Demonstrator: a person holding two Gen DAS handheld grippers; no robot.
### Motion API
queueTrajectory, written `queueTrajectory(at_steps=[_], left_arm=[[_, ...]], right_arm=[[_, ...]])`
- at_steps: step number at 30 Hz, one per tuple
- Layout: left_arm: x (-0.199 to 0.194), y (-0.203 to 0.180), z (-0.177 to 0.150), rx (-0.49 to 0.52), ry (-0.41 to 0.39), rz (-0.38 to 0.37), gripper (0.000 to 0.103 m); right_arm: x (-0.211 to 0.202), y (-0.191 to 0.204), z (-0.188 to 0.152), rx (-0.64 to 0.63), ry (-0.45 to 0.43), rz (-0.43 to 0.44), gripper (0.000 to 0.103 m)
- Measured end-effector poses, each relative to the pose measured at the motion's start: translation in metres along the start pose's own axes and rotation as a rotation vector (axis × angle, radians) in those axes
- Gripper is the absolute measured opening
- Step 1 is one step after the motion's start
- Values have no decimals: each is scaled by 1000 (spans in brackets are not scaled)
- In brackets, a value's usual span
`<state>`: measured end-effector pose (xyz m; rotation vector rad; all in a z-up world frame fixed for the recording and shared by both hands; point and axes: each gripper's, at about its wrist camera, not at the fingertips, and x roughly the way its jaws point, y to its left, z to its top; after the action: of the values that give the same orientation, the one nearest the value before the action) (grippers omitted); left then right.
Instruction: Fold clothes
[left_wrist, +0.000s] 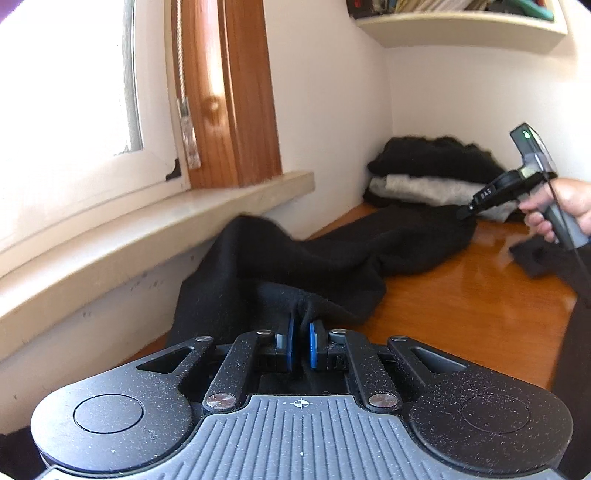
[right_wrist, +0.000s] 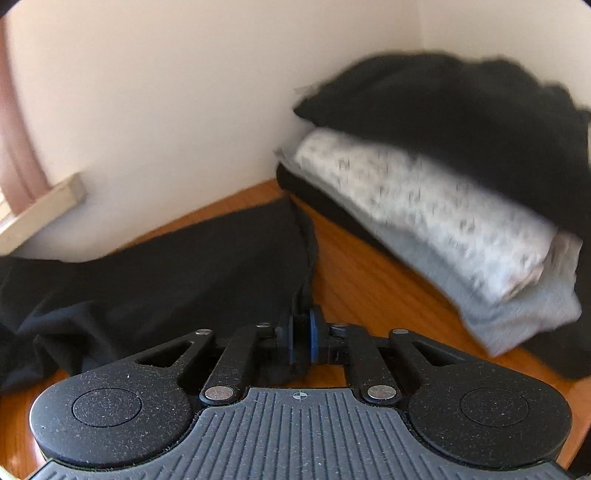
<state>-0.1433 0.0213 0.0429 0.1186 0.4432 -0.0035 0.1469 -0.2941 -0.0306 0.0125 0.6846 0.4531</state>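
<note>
The black garment (left_wrist: 295, 266) is stretched on the wooden table (left_wrist: 461, 295) with its long axis running between the jaws; one end is clamped in the left gripper (left_wrist: 300, 332); the far edge is pinched in the right gripper (right_wrist: 303, 328), nearer the folded stack (right_wrist: 443, 192).

Left wrist camera sits low behind its own claw (left_wrist: 300, 343), looking along the desk (left_wrist: 461, 295) toward the corner, window sill (left_wrist: 147, 236) on its left, the right claw (left_wrist: 466, 213) far off at right. Right wrist camera rides close over the desk, facing that same corner. Both views share the black garment (left_wrist: 314, 266) (right_wrist: 184, 266) and the folded stack (left_wrist: 424, 173) (right_wrist: 443, 177), much nearer from the right.
</note>
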Motion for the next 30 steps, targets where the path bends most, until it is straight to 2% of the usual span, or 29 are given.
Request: queueTrajectory(at_steps=[5,9,12,16,21,25,28,30], left_arm=[[-24,-6,23,35,-26,-28,8],[-41,-15,33,74,-19,-43,8],[-40,-15,31,68,-1,-22,8],[-38,2,33,6,-16,36,8],[-51,34,42,-68,-59,107,7],[-72,53,51,-98,-93,155,6],[-91,55,56,-103,-114,148,6],[-101,46,59,-93,-116,104,6]], right_arm=[[-53,-10,34,-38,-139,-29,9],[-85,-18,56,-78,-206,-84,9],[-92,-21,63,-89,-221,-105,9],[-84,-13,70,-103,-229,-106,9],[-69,32,100,-164,-265,-70,9],[-68,73,138,-205,-350,-37,9],[-83,96,163,-225,-444,-16,8],[-97,100,172,-243,-483,-23,8]])
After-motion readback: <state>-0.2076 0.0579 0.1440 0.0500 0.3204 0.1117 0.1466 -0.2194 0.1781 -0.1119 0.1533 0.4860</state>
